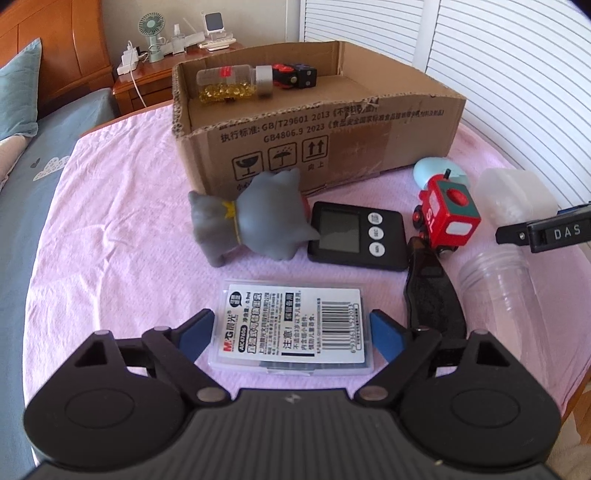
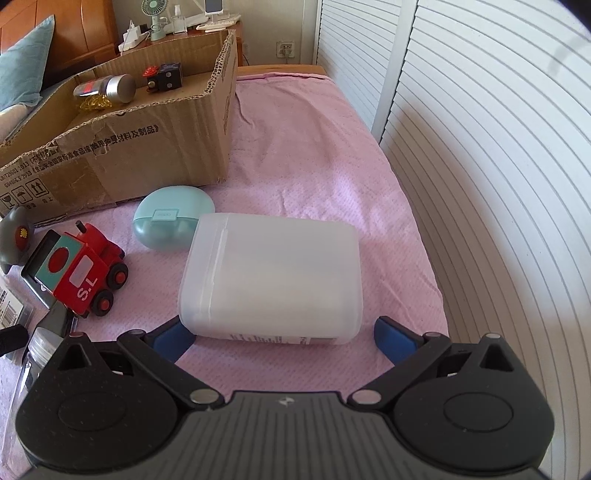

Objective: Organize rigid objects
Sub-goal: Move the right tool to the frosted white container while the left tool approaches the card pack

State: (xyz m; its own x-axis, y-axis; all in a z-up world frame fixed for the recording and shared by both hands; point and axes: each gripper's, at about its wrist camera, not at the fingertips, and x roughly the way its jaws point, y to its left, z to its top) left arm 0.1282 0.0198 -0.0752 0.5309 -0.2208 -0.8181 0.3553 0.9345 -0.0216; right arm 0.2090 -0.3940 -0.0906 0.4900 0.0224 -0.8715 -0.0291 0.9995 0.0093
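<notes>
lying flat, glossy rectangular plastic case (image 1: 291, 328) on cloth (image 1: 129, 221).

Bottle (image 1: 232, 84) in box (image 1: 332, 147) — timer (image 1: 356, 236) before it

A bedroom in a home is shown. A wooden headboard (image 1: 55, 44) with a blue pillow (image 1: 18, 85) is seen, and a wooden nightstand (image 1: 147, 85) is set just beside it (a small desk fan (image 1: 150, 29) and a power strip (image 1: 127, 62) are kept on top). White louvred closet doors (image 2: 480, 147) are seen well apart from the headboard, across a pink-covered table (image 2: 314, 147).
</notes>
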